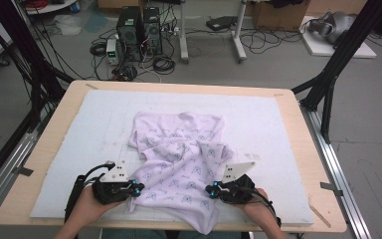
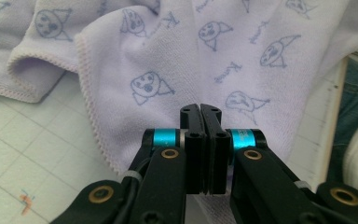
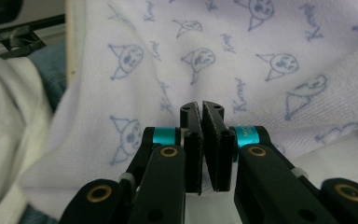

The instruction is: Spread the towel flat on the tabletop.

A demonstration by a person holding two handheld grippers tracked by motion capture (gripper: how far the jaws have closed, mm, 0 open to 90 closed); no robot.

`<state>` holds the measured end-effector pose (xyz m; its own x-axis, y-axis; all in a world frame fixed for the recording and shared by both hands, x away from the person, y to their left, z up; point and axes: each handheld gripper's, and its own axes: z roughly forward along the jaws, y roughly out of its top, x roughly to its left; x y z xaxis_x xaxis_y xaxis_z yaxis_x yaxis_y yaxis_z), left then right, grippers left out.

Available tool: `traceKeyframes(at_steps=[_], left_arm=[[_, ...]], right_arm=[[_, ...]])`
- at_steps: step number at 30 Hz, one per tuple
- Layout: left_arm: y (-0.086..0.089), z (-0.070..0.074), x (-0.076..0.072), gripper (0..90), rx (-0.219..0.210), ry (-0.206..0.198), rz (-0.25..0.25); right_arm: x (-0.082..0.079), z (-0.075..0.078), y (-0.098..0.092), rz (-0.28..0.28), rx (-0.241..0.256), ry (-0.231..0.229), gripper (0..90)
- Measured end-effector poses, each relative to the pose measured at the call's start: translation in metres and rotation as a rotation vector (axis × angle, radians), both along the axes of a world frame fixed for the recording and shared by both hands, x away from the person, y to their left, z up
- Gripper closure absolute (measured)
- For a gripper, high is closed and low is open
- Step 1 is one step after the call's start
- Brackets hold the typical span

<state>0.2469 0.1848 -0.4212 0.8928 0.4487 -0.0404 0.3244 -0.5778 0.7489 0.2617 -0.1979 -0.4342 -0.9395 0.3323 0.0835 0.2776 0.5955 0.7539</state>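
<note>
A lilac towel (image 1: 179,149) printed with small blue cartoon faces lies crumpled on the middle of the white mat, and its near part hangs over the table's front edge. My left gripper (image 1: 138,189) sits at the towel's near left edge, held by a hand. In the left gripper view its jaws (image 2: 200,109) press flat together, with the towel (image 2: 168,56) just beyond the tips and no cloth seen between them. My right gripper (image 1: 208,189) sits at the towel's near right edge. Its jaws (image 3: 201,106) are shut too, over the towel (image 3: 223,56).
The white mat (image 1: 278,129) covers a wooden table (image 1: 45,149) and is bare to the left, right and far side of the towel. Black frame posts (image 1: 338,59) stand at the far corners. Computer towers (image 1: 139,32) and cables lie on the floor behind. The person's jeans (image 2: 356,93) are close to the front edge.
</note>
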Motion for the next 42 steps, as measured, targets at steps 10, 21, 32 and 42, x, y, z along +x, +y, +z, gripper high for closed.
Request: traceKeyframes(at_steps=[10, 21, 32, 42], left_arm=[[0.006, 0.021, -0.009, 64.7, -0.096, -0.009, -0.012], [-0.019, -0.006, 0.042, 59.4, -0.001, 0.025, 0.014], [-0.021, -0.007, 0.022, 87.5, 0.028, -0.013, -0.020], [0.025, -0.002, -0.025, 87.5, -0.024, -0.003, 0.048]], right_arm=[[-0.013, 0.035, -0.016, -0.003, 0.096, -0.036, 69.1], [0.027, -0.005, -0.001, -0.080, -0.067, -0.017, 58.2], [0.018, -0.003, -0.001, -0.071, -0.069, -0.054, 83.5], [-0.012, 0.003, 0.000, 0.014, -0.024, -0.025, 84.8]])
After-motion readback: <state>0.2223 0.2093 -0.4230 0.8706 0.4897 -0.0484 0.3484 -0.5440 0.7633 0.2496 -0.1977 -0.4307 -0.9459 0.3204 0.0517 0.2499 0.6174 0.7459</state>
